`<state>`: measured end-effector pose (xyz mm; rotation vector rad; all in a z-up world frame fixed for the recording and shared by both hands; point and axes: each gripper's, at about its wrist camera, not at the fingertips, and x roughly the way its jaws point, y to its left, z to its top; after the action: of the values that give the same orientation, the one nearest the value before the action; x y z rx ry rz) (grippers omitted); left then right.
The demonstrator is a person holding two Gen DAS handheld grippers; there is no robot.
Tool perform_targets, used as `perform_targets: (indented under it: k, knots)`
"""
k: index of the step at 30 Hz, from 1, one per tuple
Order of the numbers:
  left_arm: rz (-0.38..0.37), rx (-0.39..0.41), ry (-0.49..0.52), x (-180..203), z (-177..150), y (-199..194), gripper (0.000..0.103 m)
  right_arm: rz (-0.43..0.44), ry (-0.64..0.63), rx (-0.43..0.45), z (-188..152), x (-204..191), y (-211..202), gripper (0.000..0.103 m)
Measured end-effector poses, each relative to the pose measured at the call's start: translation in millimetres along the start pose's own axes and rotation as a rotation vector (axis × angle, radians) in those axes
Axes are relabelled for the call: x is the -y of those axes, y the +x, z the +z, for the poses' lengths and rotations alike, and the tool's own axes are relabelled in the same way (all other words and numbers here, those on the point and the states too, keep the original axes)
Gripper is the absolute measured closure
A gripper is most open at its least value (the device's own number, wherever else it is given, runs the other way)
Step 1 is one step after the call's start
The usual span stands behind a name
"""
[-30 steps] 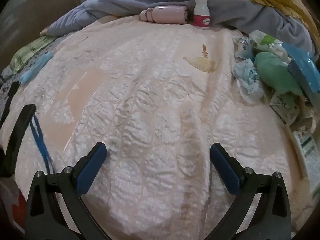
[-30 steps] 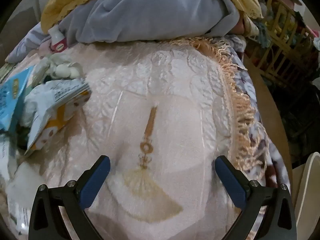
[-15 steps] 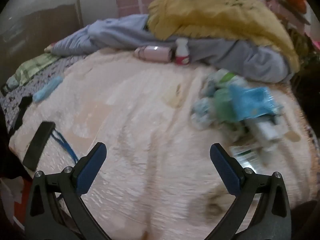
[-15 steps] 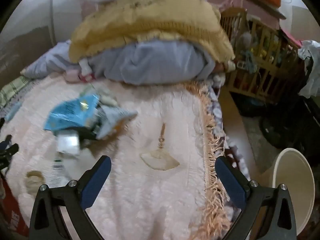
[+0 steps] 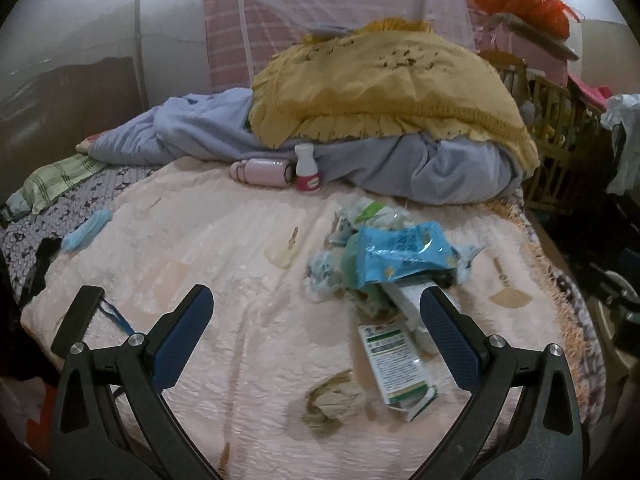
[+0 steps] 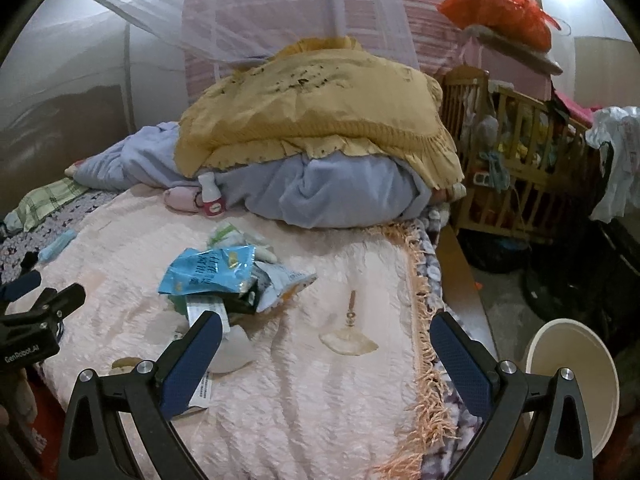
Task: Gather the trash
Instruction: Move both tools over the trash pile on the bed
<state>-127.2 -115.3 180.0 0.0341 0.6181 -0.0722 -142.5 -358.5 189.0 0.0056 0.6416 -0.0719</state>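
A heap of trash lies on the pink bedspread (image 5: pixel 224 248): a blue snack bag (image 5: pixel 400 252) (image 6: pixel 208 270), crumpled wrappers (image 5: pixel 324 276), a green-and-white carton (image 5: pixel 396 364) and a brown crumpled paper (image 5: pixel 332 400). My left gripper (image 5: pixel 316 332) hovers open above the bed's near part, the heap just ahead and to its right. My right gripper (image 6: pixel 326 360) is open too, with the heap at its left finger (image 6: pixel 192 360). A cream bin (image 6: pixel 572 384) stands on the floor beside the bed, at the right. Neither gripper holds anything.
A white bottle with a red label (image 5: pixel 306 170) and a pink flask (image 5: pixel 264 171) sit against piled grey and yellow blankets (image 5: pixel 380 92). A blue face mask (image 5: pixel 86 230) lies far left. A wooden crib (image 6: pixel 516 160) stands right of the bed. The left gripper's body (image 6: pixel 32 332) shows at the right view's left edge.
Both grippers have pulled back and up from the bedspread. The whole bed, the trash heap and the bin have come into view. Both stay open.
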Motion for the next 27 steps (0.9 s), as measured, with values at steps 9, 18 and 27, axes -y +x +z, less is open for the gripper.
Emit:
perform_targets:
  k: [9, 18, 27]
  knots:
    - [0.007, 0.028, 0.008, 6, 0, -10, 0.000, -0.010, -0.009, 0.028, 4, -8, -15, 0.000]
    - [0.019, 0.022, 0.022, 9, -6, -8, 0.000, -0.006, -0.011, 0.034, 6, -13, -17, 0.000]
    - [0.013, 0.016, 0.010, 11, -9, -6, 0.000, -0.004, -0.007, 0.038, 7, -14, -17, 0.000]
